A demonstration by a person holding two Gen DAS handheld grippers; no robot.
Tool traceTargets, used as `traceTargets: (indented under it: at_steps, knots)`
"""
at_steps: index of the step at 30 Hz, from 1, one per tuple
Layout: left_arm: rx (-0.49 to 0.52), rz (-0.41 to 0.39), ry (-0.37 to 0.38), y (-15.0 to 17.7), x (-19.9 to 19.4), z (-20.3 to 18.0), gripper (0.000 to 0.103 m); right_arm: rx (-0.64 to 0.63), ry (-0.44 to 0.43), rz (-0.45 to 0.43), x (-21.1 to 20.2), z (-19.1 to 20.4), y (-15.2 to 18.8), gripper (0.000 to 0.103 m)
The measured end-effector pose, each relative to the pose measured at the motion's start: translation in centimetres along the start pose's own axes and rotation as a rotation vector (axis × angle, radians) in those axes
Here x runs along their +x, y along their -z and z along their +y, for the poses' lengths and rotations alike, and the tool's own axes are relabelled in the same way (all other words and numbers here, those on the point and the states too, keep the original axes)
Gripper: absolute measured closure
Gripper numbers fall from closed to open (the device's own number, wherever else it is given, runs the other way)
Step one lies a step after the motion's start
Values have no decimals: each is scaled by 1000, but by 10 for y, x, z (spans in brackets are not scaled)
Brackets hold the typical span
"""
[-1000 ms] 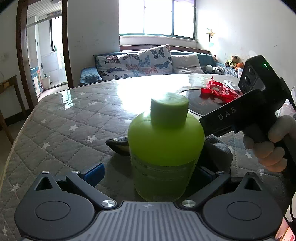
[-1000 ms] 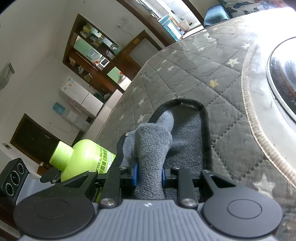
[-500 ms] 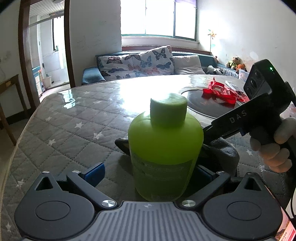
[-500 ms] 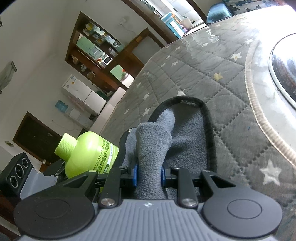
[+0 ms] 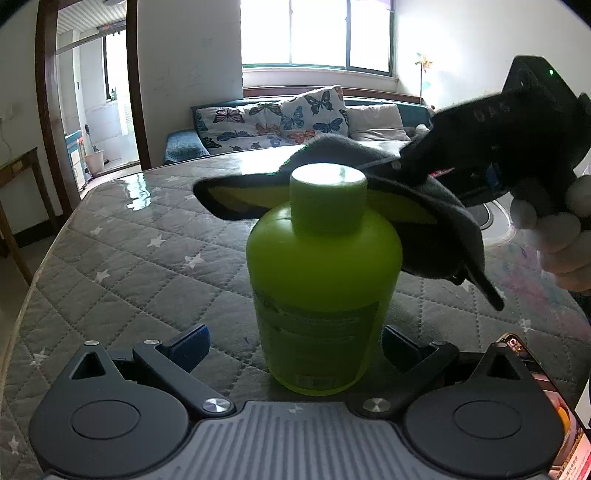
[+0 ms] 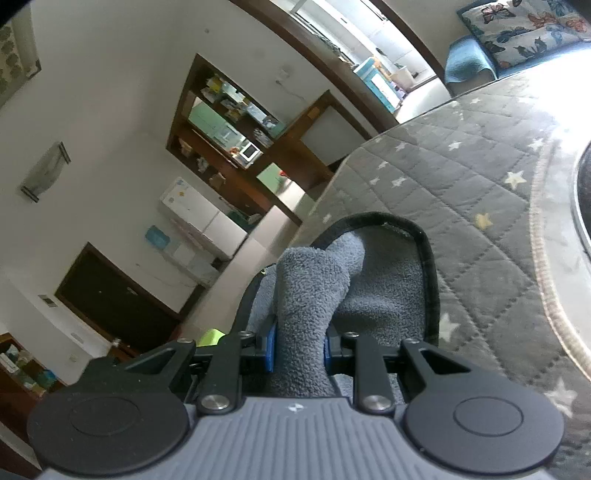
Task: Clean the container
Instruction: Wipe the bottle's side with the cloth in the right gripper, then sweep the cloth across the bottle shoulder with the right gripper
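So the lime-green bottle is standing upright on the quilted grey table, long axis vertical, cap up, with a faded label on its front. The left hand-held gripper has its fingers spread wide on either side of the bottle's base, not touching it. The right hand-held gripper is clenched on a grey cloth, which drapes behind the cap and down the bottle's right shoulder.

Bright backlight from window; glare on table; fisheye edges warped, corners dark.
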State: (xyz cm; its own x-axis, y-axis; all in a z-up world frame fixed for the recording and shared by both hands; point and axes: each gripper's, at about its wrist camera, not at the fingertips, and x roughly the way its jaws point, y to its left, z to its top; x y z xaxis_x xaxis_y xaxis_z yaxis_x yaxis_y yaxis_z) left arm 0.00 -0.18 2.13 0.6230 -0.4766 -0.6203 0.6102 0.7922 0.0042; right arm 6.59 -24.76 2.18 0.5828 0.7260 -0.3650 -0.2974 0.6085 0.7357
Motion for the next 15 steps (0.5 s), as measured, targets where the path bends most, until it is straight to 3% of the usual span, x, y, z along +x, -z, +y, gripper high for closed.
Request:
traceTargets:
  at_steps: [15]
  knots:
    - [2,11,12,-2,11,1,0,15,115,96,27,-27,14,80]
